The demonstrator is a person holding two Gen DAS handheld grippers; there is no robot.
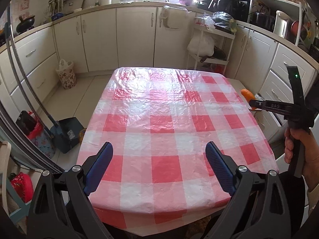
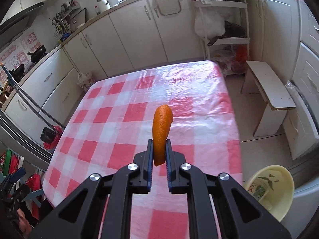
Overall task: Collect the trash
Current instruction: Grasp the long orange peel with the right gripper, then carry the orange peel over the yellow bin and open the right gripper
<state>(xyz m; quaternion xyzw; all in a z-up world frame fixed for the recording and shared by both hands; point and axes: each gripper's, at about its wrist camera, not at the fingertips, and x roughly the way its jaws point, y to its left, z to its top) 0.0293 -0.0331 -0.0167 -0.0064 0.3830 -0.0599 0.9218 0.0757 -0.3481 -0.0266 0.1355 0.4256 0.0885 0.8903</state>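
Peel [image 2: 161,131], curved, pebbly orange, pinched in right hand-held gripper [image 2: 159,151].

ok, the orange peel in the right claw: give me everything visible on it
The orange peel is one curved strip, bright orange with a pitted outer skin. It stands roughly upright, its rounded top free and its lower part pinched between the right claw pads. It is held in the air above the red-and-white checked tablecloth; only the claw touches it.
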